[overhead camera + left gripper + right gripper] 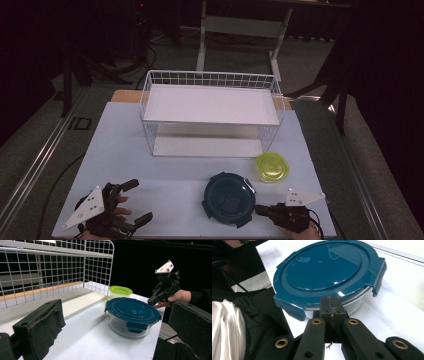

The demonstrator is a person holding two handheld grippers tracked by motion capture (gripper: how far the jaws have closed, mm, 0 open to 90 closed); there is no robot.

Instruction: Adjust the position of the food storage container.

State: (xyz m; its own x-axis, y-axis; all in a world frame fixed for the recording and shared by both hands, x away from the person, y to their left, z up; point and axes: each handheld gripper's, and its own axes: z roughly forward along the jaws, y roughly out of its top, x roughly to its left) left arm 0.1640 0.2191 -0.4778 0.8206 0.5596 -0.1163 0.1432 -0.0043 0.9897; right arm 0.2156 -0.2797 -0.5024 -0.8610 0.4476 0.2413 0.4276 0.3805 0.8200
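Simply round glass container (130, 323), blue clip lid (131, 310).

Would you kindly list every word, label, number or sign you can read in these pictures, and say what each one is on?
"ID": large pale characters on the floor left of the table, read uncertainly in the dim high view.
Blue lid of the glass container: a small round raised mark, carrying no readable text.
Yellow-green lidded container, wire rack, both grippers: no text visible.
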